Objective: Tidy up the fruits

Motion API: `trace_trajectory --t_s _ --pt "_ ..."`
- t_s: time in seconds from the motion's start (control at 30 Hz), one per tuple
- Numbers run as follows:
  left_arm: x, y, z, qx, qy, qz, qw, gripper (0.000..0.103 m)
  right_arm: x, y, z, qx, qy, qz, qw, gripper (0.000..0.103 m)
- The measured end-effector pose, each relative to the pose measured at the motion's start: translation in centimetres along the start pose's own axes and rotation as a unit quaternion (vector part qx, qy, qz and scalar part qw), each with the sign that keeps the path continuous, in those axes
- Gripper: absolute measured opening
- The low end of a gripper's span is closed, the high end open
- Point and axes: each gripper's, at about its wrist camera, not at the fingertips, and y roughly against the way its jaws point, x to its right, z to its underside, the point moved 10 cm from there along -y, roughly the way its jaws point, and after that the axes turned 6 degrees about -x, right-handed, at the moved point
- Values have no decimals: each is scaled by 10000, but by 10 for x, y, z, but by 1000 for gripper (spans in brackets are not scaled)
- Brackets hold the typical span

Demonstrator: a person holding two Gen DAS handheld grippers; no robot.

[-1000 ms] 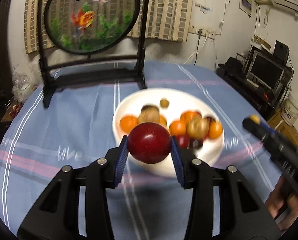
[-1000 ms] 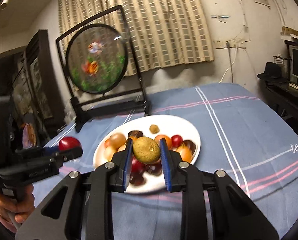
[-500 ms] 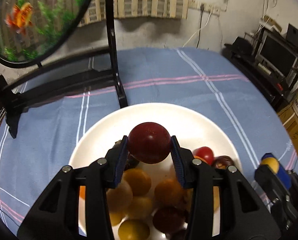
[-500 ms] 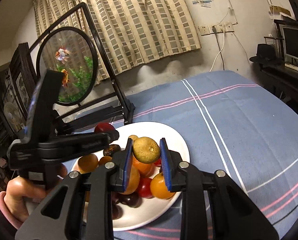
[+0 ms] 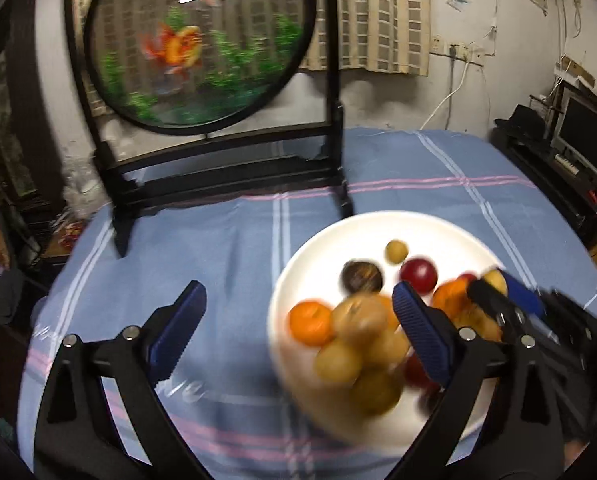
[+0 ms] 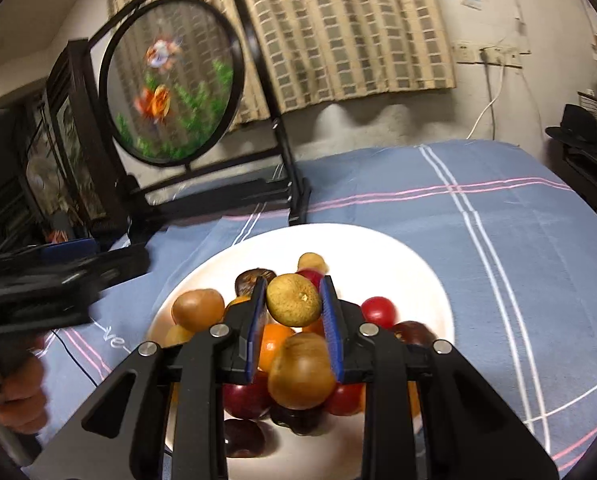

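The left gripper (image 5: 298,320) is seen with its jaws spread wide, having just been opening, and nothing is held between them; its right finger is over the white plate (image 5: 298,280), its left over the blue striped tablecloth (image 5: 218,248). A dark red fruit (image 5: 418,274) is seen lying on the plate near a small yellow-green fruit (image 5: 396,251). The right gripper (image 6: 294,300) is clamped on a brownish-yellow fruit (image 6: 293,299), held above the heaped fruits on the plate (image 6: 378,248). A round goldfish screen (image 5: 202,44) is stood behind the plate.
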Motion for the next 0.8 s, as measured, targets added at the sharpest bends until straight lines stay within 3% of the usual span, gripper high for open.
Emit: trace_trajectory --t_s 0.17,0.2,0.4,0.47,0.8 --pt "-14 34 34 -26 149 -46 9999 97 -6 3 7 -248 153 172 9994 45" --pt "-14 41 39 -17 138 -79 9999 97 -6 5 7 -264 160 194 9993 70" --pt "-8 82 69 216 -65 -108 9997 100 -11 62 8 158 210 280 9993 101" --pt "-6 94 84 270 -35 -30 9996 100 -16 82 16 196 253 237 9992 102" --pt "20 121 143 438 -133 363 9983 100 -12 140 113 -435 803 303 9954 102"
